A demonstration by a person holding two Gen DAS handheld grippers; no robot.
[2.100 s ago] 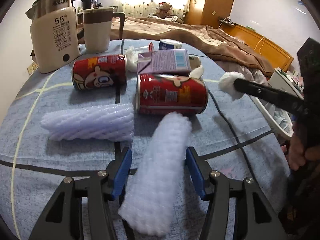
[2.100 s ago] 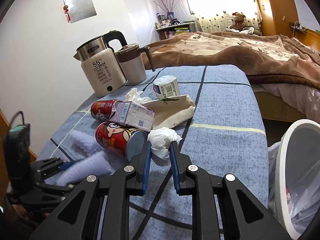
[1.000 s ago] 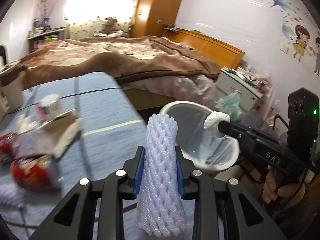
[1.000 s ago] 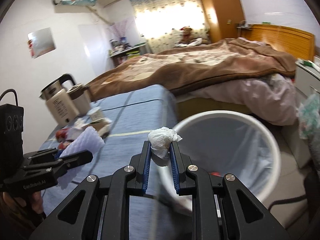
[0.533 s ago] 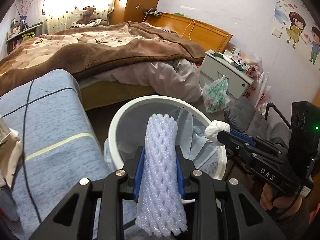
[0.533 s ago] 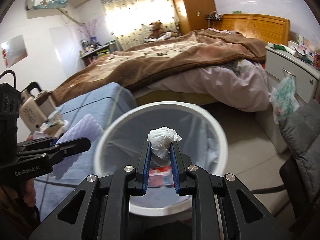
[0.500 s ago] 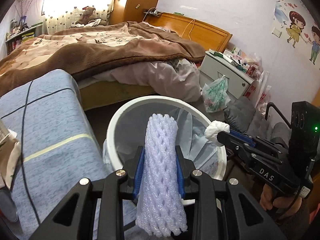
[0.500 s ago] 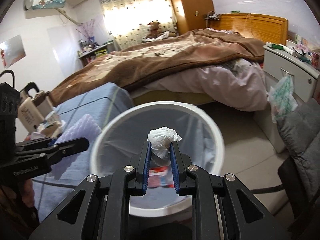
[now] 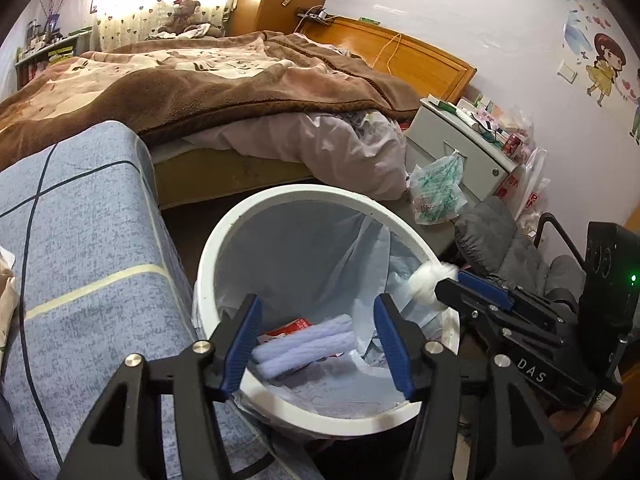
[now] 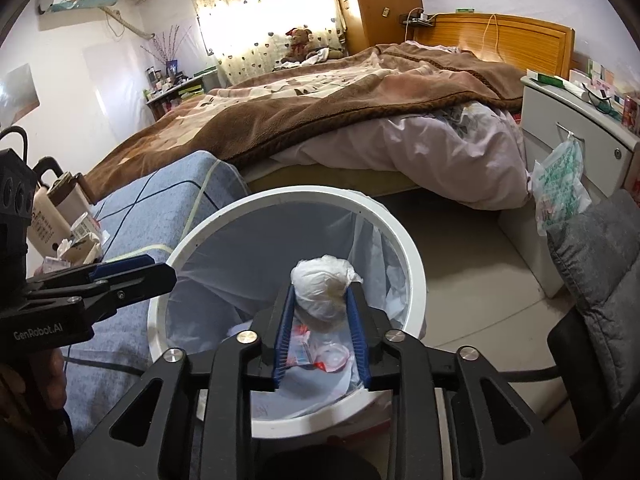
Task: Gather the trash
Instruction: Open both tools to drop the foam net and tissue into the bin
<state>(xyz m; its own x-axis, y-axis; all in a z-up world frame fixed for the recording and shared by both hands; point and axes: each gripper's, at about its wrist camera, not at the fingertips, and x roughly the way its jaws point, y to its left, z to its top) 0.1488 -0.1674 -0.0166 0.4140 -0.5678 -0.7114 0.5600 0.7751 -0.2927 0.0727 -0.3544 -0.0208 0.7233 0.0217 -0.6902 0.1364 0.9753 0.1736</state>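
The bed (image 9: 224, 80) lies behind the bin (image 9: 320, 196), under a rumpled brown fleece blanket with a pale pink sheet spilling toward the bin. Its far end is lost in window glare. Left of the bin is a blue woven table cover (image 9: 84, 248) with dark and cream lines; its left part runs out of the left wrist view. Right of the bin, a grey quilted cushion (image 10: 596, 264) is cut off by the picture's edge, and beyond it stands a white nightstand (image 10: 568, 120) whose cluttered top is too small to read.

The bin is round, white plastic with a smooth thick rim, lined with a thin, creased, translucent bag (image 9: 304, 256). Its near wall is hidden behind both grippers.

The left gripper (image 9: 316, 332) hangs over the bin's near rim, its blue-padded jaws apart and opening, nothing between them. Below, at the bin's bottom, lies the foam net (image 9: 304, 340), a pale lilac ribbed tube on its side, partly covering a red-and-white wrapper (image 9: 296, 325) that is hard to make out.

The right gripper (image 10: 320, 312) sits over the bin's right side, jaws opening. The tissue wad (image 10: 322, 284), a crumpled white ball, is between the pads; it touches the left pad, but whether it touches the right one I cannot tell.
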